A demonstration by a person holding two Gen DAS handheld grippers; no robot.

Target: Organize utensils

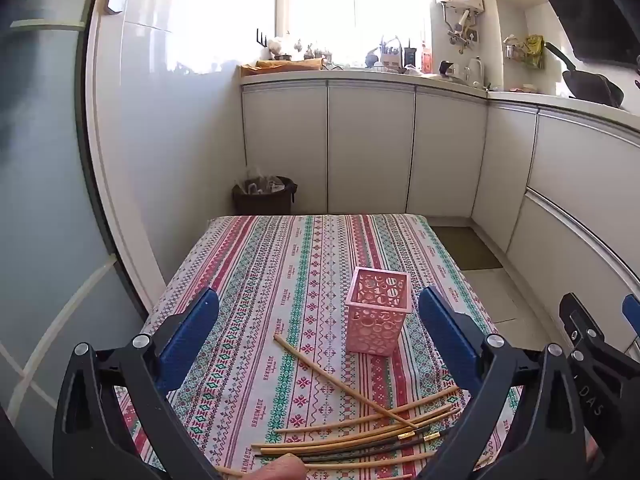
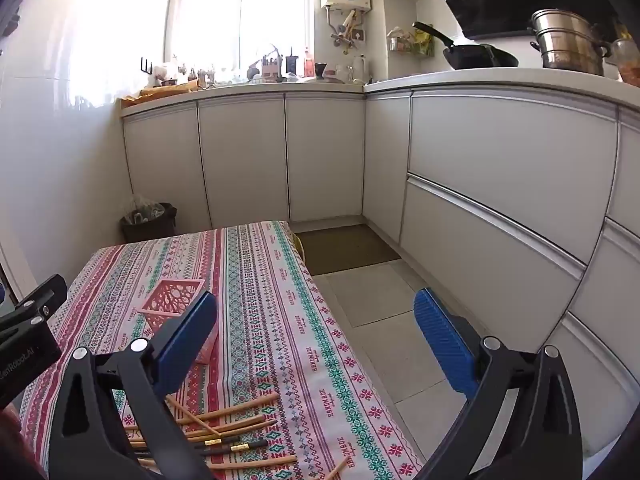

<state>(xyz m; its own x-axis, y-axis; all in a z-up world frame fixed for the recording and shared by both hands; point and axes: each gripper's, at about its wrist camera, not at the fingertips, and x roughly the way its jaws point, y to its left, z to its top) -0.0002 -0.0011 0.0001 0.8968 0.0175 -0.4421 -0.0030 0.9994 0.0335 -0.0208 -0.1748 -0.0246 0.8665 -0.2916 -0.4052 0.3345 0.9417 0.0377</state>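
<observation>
A pink perforated holder [image 1: 378, 312] stands upright on the patterned tablecloth [image 1: 280, 264]. Several wooden chopsticks [image 1: 360, 428] lie loose in front of it near the table's front edge; two have dark tips with gold bands. My left gripper [image 1: 320, 320] hovers above them, open, its blue pads wide apart and empty. In the right wrist view the holder [image 2: 172, 300] is partly behind the left finger, and the chopsticks [image 2: 232, 432] lie low at the left. My right gripper [image 2: 316, 332] is open and empty, over the table's right edge. The right gripper's body [image 1: 592, 344] shows at the left wrist view's right edge.
White kitchen cabinets [image 2: 480, 184] run along the back and right. A dark waste bin [image 1: 264, 196] stands behind the table. Tiled floor [image 2: 380, 320] and a brown mat [image 2: 344, 248] lie right of the table. A wall [image 1: 160, 140] borders the left.
</observation>
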